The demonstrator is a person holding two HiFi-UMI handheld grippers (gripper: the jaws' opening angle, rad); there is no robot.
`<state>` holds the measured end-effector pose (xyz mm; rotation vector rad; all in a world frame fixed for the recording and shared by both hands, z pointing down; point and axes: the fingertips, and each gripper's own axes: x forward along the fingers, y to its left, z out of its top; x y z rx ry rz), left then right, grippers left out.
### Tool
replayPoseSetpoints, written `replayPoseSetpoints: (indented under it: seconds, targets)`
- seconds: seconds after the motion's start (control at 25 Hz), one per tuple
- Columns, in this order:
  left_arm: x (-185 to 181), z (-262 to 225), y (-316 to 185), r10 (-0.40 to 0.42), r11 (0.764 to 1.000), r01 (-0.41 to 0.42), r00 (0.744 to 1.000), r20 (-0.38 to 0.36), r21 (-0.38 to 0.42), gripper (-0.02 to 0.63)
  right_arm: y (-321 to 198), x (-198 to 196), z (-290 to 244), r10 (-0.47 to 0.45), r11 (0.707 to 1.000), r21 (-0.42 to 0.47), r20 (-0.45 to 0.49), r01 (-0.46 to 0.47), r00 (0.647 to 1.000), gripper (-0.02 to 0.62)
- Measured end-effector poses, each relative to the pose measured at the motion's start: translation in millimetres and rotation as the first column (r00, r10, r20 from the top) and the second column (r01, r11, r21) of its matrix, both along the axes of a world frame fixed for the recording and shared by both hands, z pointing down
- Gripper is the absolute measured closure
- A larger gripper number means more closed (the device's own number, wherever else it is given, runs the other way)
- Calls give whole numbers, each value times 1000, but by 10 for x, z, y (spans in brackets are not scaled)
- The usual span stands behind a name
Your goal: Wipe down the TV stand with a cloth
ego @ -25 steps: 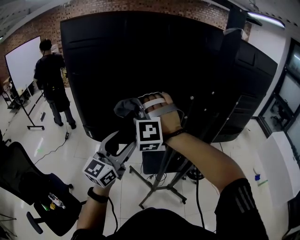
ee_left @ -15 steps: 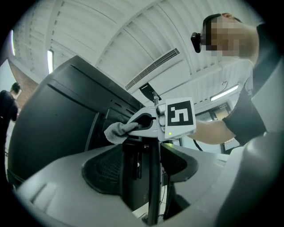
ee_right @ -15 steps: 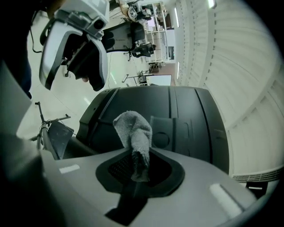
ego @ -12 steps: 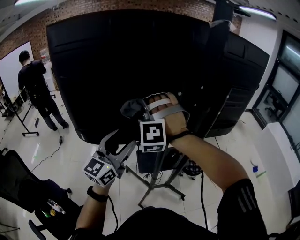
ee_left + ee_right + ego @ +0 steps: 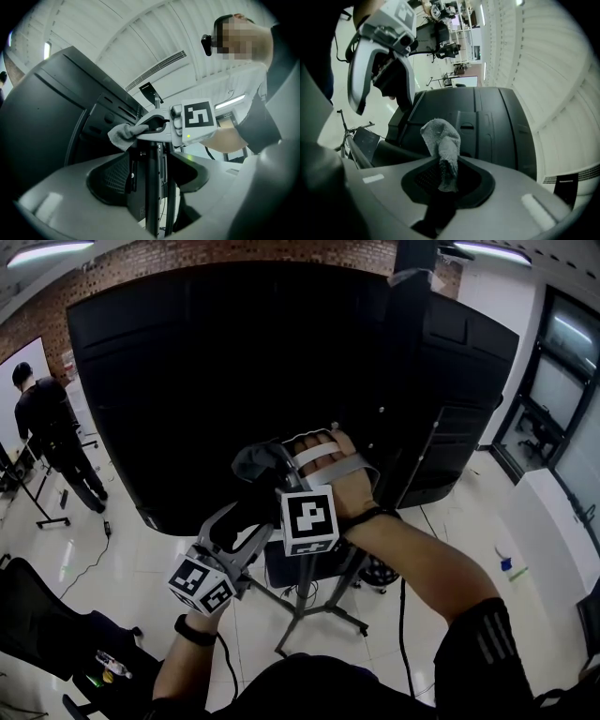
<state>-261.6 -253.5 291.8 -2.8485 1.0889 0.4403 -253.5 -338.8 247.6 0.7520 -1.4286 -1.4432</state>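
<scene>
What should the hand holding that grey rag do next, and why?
Probably ease the right gripper forward until the cloth presses on the black stand pole, then start a short downward stroke. The gripper is clamped on the cloth, which sticks out ahead of it close to the pole, but contact cannot be confirmed. The left gripper is open and empty.

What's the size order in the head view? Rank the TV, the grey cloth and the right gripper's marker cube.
1. TV, largest by far.
2-3. Marker cube and cloth look alike; the cube is nearer the camera, the cloth partly hidden, so unranked.
</scene>
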Motion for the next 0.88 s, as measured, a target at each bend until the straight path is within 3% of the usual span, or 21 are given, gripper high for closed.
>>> replayPoseSetpoints:
  seconds: [0.16,0.28,0.64,0.88]
  targets:
    - [-14,-47,17,-11,1000,11,1000,3,6,315,271,33,-276,-74,996,-39,157,81,985,535]
    - [24,-101,23,-20,1000,20,1000,7,17,316,353,156,-510,-96,995,-14,210,101,973,535]
    - [322,-337,90,-47,997,44,998,41,61,316,393,780,-1091,-109,992,94,250,88,962,535]
    - [534,-385,16,-91,994,88,995,45,59,318,275,1093,-1148,-125,988,124,240,97,963,535]
